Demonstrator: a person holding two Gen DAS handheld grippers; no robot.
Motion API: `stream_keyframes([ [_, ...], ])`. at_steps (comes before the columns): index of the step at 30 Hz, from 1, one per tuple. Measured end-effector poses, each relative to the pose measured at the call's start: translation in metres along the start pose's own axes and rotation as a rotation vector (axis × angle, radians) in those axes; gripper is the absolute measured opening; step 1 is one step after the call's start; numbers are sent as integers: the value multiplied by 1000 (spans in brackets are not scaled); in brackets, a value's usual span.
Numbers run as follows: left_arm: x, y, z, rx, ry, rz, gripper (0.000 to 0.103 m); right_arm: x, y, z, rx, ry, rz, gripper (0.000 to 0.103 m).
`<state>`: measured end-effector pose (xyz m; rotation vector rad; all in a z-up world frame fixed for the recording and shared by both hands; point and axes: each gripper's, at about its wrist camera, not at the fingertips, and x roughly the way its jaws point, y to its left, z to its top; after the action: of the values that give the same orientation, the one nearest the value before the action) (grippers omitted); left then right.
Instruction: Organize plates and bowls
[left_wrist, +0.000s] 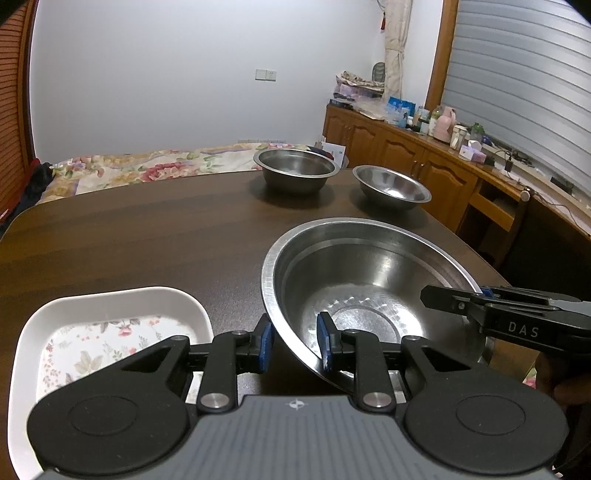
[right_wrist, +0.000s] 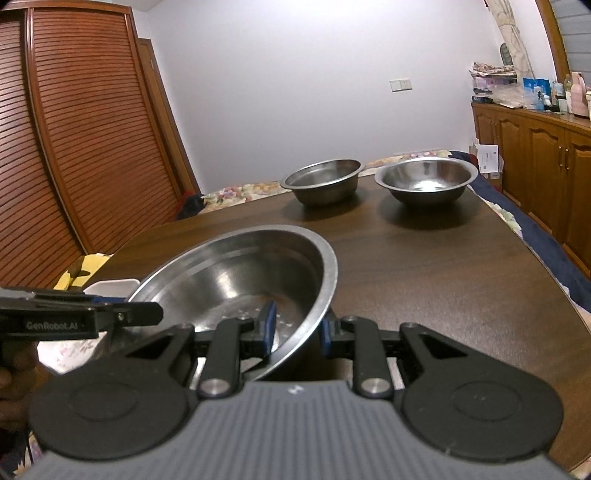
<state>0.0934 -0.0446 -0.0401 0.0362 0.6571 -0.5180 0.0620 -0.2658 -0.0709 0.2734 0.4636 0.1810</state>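
Dark brown wood surface (left_wrist: 147, 229) with rounded corners fills the middle of both views. Room: plain white wall with a switch plate (left_wrist: 266, 75), louvered wooden wardrobe doors (right_wrist: 74, 147) at the left of the right wrist view, wooden cabinet row (left_wrist: 406, 147) along the right with cluttered bottles and boxes on top, grey slatted blind (left_wrist: 524, 85) at upper right, tied curtain (left_wrist: 397, 44) beside it. Floral bedding (left_wrist: 147, 166) lies behind the surface's far edge.

Counts: three steel bowls, one white dish, two claws.

Large steel bowl (left_wrist: 369, 288) sits lower centre-right in the left wrist view, tilted, near edge raised. Left claw (left_wrist: 293, 341) straddles its near-left rim: one blue pad outside the wall, one inside, gap narrow, pinching the rim. Right claw (right_wrist: 297, 332) does the same at the bowl's (right_wrist: 240, 280) right rim in the right wrist view, one pad inside, one outside, pinching. Each claw shows in the other's view, entering from the frame edge at bowl height.

Two smaller steel bowls stand upright at the far end of the surface, just beside each other, apart: the left far bowl (left_wrist: 295, 170) straight-walled, the right far bowl (left_wrist: 391, 186) rounder, near the surface's right edge.

White rounded-square dish (left_wrist: 110, 332) with floral print inside rests at lower left of the left wrist view, just beside the big bowl, partly hidden by the claw body.
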Motion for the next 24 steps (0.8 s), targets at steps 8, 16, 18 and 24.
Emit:
stream_keyframes([
  [8,-1,2,-2,-6,-8,8,39,-2,3,7,-33,3,-4,40],
  [16,-7,9,3,-10,-32,22,45,-12,0,20,-54,-25,-27,47],
  [18,-10,11,6,-10,-42,26,45,-14,-2,24,-57,-32,-29,47],
  [24,-17,16,15,-6,-73,39,47,-25,-6,38,-80,-66,-42,48],
])
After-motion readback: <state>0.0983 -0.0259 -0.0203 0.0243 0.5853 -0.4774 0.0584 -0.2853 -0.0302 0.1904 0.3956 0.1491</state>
